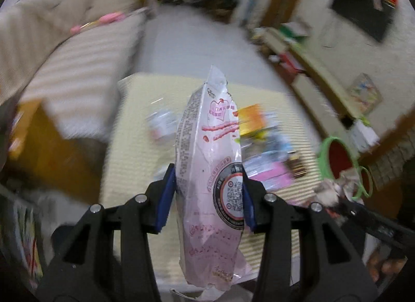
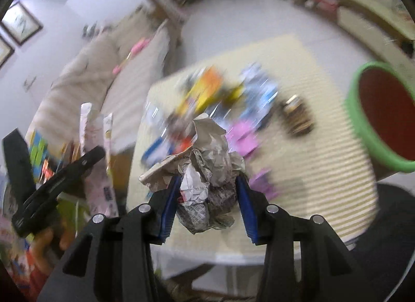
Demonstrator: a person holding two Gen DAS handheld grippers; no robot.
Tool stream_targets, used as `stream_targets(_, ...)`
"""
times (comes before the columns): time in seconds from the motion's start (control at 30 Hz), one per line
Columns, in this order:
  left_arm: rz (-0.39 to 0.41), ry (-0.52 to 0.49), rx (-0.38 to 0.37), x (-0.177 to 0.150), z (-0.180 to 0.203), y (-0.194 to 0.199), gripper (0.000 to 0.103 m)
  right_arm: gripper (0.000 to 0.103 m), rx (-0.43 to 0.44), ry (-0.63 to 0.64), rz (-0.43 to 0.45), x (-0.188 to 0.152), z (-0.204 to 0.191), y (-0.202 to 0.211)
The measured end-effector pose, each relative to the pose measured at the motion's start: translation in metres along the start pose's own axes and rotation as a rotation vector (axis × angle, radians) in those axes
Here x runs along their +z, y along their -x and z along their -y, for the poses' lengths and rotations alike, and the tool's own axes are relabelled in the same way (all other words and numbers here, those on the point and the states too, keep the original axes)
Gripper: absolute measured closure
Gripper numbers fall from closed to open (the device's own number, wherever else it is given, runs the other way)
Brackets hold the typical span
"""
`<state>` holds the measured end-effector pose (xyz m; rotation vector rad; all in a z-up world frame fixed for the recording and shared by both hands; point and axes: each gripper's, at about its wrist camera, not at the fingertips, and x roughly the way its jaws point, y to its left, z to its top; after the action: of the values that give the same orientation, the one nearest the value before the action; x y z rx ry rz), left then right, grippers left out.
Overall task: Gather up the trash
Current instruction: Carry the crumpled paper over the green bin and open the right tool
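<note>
**Both hands loaded, bin off to the right**

Left gripper (image 1: pixel 208 194): jaws closed on pink snack wrapper (image 1: pixel 207 161). Wrapper's long axis runs straight fwd along the fingers, top end sticking well past the tips, bottom end hanging back below the pads. Held up off the bench (image 1: pixel 135 146), not touching it.

Right gripper (image 2: pixel 207 199): jaws closed on a crumpled paper wad (image 2: pixel 207 161), roughly ball-shaped, no real long axis. Also clear of the bench.

Key relation: green-rimmed bin w/ red inside (image 2: pixel 381 117) sits at the right edge of the bench, mouth tilted toward the cams. In the right wrist view it's close on the right side; in the left wrist view it's farther out to the right, w/ the right gripper and its paper between. So right hand looks nearer the bin; likely goes first, swinging right. Left hand has to cross further, and the wrapper's length means tip-first into the mouth prob works best.

More litter (boxes, packets, dark jar (image 2: pixel 297 116)) on the bench mid-area, blurred, can't ID each.
</note>
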<state>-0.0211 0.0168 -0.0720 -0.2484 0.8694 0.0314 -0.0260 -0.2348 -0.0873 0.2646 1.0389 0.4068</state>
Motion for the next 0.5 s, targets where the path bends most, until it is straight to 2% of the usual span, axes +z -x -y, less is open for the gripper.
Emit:
stream_targets(0.07,0.002,-0.046,-0.079,0.012,0.035,-0.010,0.059,0.060,-0.070,-0.035,0.064,0.007,0.025,0.011)
stream_targets(0.27,-0.011,-0.145,-0.304,0.042,0.143,-0.050,0.059,0.060,-0.216,-0.210,0.164,0.017,0.112,0.038)
stream_targets(0.4,-0.060,-0.216,-0.401,0.048,0.213,-0.085,0.059,0.060,-0.267,-0.320,0.202,0.022,0.170,0.040)
stream_targets(0.5,-0.108,-0.258,-0.434,0.044,0.260,-0.109,0.059,0.060,-0.296,-0.389,0.209,0.024,0.210,0.044)
